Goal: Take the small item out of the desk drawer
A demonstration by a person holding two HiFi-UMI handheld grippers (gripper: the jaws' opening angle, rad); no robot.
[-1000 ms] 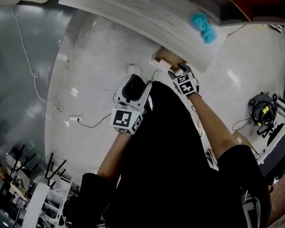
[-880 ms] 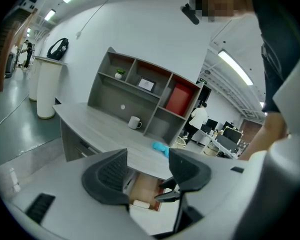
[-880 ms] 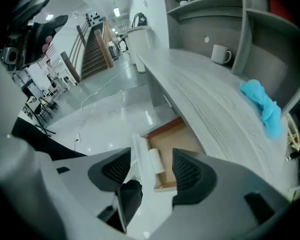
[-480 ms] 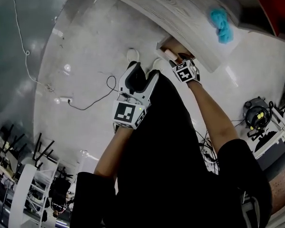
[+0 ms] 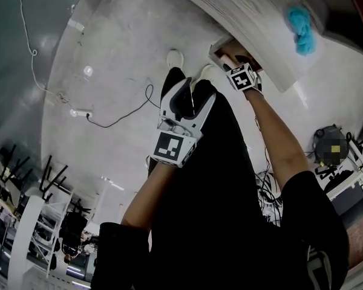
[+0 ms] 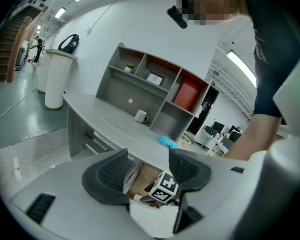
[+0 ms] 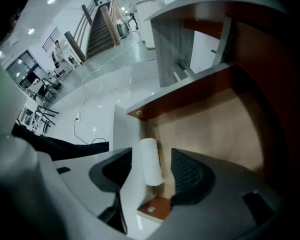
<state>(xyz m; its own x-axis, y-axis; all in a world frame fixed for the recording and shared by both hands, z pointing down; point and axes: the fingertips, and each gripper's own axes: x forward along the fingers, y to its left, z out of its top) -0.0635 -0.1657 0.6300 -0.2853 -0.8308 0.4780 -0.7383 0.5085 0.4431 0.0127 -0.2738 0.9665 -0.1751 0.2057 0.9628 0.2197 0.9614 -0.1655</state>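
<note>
Closest to you, your white shoes (image 5: 174,58) stand on the grey floor, and a cable (image 5: 118,121) trails across it to the left. Ahead, the wooden drawer (image 7: 215,119) is pulled out from under the grey desk (image 6: 100,116), and nothing blocks the way into it. A blue cloth-like bundle (image 6: 166,142) lies on the desk top. Further back a white mug (image 6: 141,116) sits before a shelf unit (image 6: 140,79) that holds a red box (image 6: 187,95).

Your right gripper (image 7: 151,170) points steeply down into a corner of the drawer. Its jaws have just been closing slightly but stand wide. The small white cylinder (image 7: 150,151) lies between them, just beside the drawer's wall, with a gap to each pad. Your left gripper (image 6: 147,170) hangs in front of the desk, jaws apart and nothing between them. Through that gap you see the right gripper and the drawer.

In the head view the cylinder is hidden behind the right gripper, and the desk edge covers most of the drawer. The drawer's far end is lost in shadow. You can't tell what the cylinder is made of.
</note>
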